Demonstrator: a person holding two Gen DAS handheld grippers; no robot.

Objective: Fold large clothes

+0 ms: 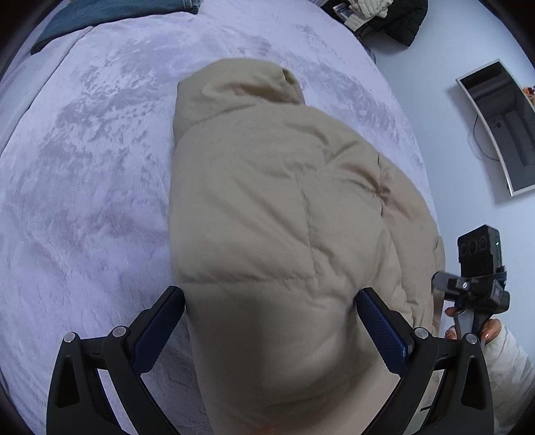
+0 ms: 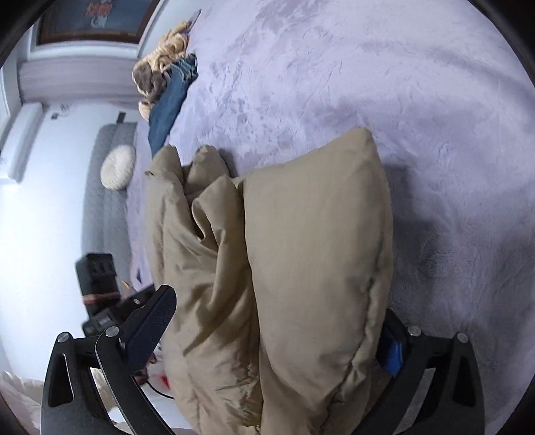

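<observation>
A beige puffer jacket lies folded into a thick bundle on the lilac plush bed cover, its hood end pointing away. My left gripper straddles its near end with the jaws wide; both blue pads show free faces, so it is open. In the right wrist view the jacket stands as stacked folds. My right gripper is open around them; its left finger stands clear and its right finger is mostly hidden behind the fabric. A hand holds the right tool at the bed's edge.
Blue jeans and a tan knit item lie at the bed's far side. Dark clothes are piled at another corner. A framed panel lies on the pale floor. A round white cushion rests on a grey bench.
</observation>
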